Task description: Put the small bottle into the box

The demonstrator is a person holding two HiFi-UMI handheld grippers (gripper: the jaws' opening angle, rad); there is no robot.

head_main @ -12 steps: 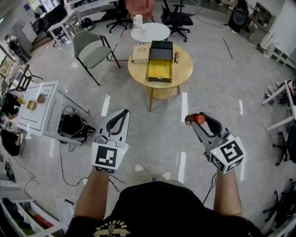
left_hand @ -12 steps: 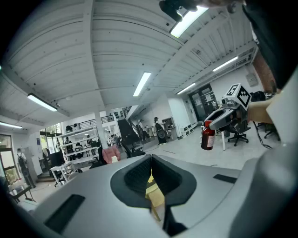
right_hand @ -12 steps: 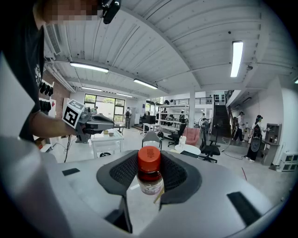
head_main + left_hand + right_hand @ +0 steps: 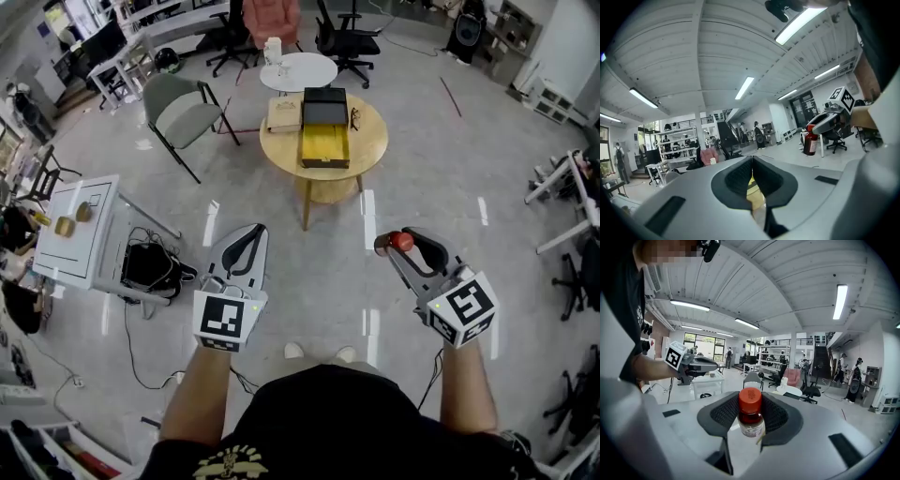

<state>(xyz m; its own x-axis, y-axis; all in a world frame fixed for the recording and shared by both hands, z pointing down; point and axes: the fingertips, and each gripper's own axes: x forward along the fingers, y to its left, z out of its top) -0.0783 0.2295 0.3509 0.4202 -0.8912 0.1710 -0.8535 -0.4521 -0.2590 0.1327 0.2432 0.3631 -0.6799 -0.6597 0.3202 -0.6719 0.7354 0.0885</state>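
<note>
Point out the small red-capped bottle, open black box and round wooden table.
small red-capped bottle [image 4: 750, 401], right gripper view, red cap
open black box [image 4: 324, 142], head view, yellow inside
round wooden table [image 4: 372, 141], head view, bare top

An open-plan office-lab is indicated: swivel chairs [image 4: 351, 41], desks [image 4: 129, 49], shelving racks [image 4: 676, 143] and ceiling strip lights [image 4: 842, 301] are seen throughout.

Round wooden table [image 4: 281, 150] is standing on the grey floor [image 4: 431, 159] at my 12 o'clock. It is carrying an open black box [image 4: 324, 141] with yellow lining at centre, a tan flat book [image 4: 284, 113] at 10 o'clock, and spectacles [image 4: 355, 117] at 2 o'clock.
</note>
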